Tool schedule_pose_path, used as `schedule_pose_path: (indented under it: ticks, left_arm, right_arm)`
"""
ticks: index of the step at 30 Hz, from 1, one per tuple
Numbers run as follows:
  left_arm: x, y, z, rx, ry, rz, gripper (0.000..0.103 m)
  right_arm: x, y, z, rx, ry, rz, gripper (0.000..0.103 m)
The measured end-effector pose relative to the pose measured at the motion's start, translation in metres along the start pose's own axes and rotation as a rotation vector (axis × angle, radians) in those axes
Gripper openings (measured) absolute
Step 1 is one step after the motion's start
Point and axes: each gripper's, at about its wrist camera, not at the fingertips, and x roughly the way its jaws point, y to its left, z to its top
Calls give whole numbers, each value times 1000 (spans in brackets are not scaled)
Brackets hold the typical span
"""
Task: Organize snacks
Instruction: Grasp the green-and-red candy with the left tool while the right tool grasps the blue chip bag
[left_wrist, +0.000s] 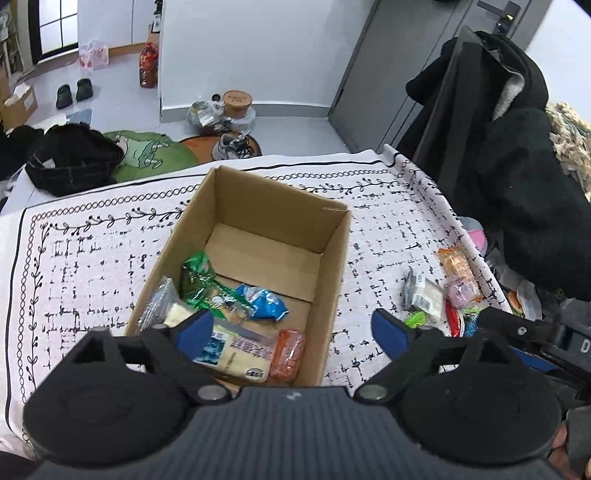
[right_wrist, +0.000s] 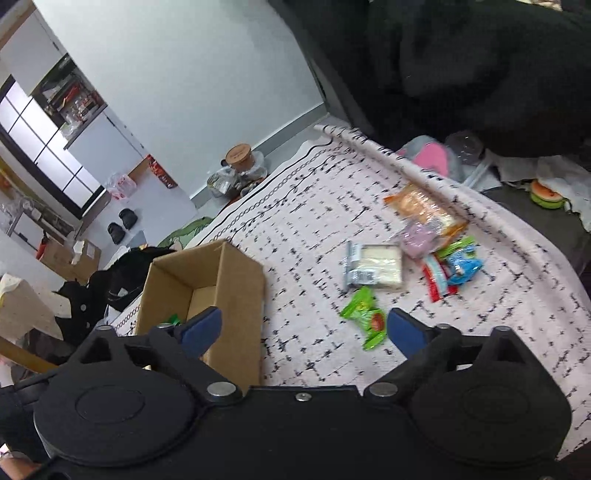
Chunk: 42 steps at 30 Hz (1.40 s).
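Observation:
An open cardboard box stands on the patterned tablecloth; it also shows in the right wrist view. Inside lie a green packet, a blue packet, a pale yellow packet, an orange packet and a clear one. My left gripper is open and empty above the box's near end. My right gripper is open and empty above the cloth. Loose snacks lie right of the box: a bright green packet, a white packet, an orange packet, a purple one, a red-and-blue cluster.
The tablecloth covers the table up to its far edge. A chair draped with black coats stands at the right. Beyond lie the floor, shoes, a black bag and a grey door.

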Motion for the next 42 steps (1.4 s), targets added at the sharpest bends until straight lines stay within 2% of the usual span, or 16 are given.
schedule_pose_path:
  ticks: [3,6,23,34,38,42]
  left_arm:
    - [-2,-8,-1,12,-7,-8,103]
    - [-5,-15,0,19,-17,6,103]
    - [-12,-52,-7,48,-35,-58,103]
    - [8,-78,-14,52,-14,-91,103]
    - [21,-86,-16,46,-11,-86,102]
    - [40,-94,-18,39,10,-96,101]
  right_arm:
    - [-5,-10,3,-2,2,-3,103]
    - [-10,-18,5,-20,1,-12,103]
    - [-34,-47,14,-133,-16,-49,103]
    - [-18,-78,18,23,-33,-66,102]
    - [-5,-93,22,95,-14,-72,96]
    - [6,-99,24,116,-6,-89,94]
